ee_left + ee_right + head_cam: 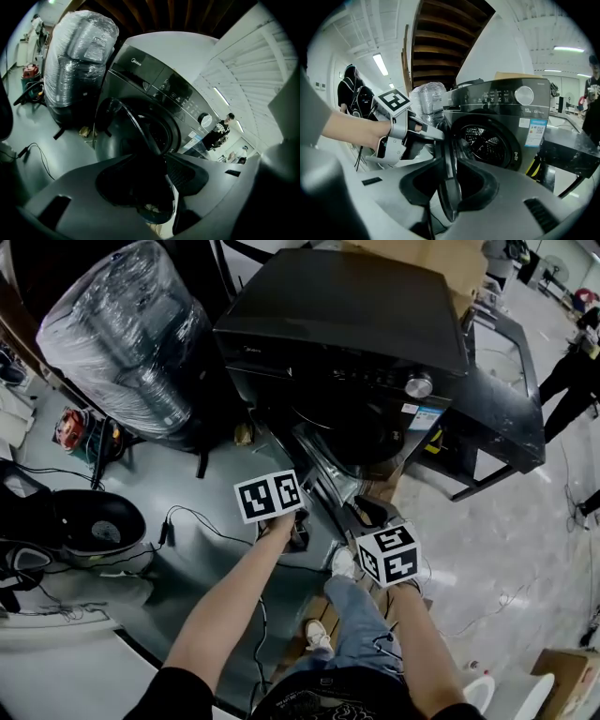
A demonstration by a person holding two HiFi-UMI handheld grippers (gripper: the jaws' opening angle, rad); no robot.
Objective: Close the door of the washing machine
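grey glossy floor (183, 486); left gripper (299, 529) and right gripper (367, 513) gape, seemingly straddling the washer door (446, 152)

washing machine (356, 306): casing is gleaming, dark and smooth
knob (418, 385): is shining like metal
wrapped bundle (127, 334): clear plastic film is glistening, wrinkled

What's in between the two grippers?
The round glass door of the dark washing machine, swung open, stands edge-on between the left gripper and the right gripper; the right gripper view shows it.
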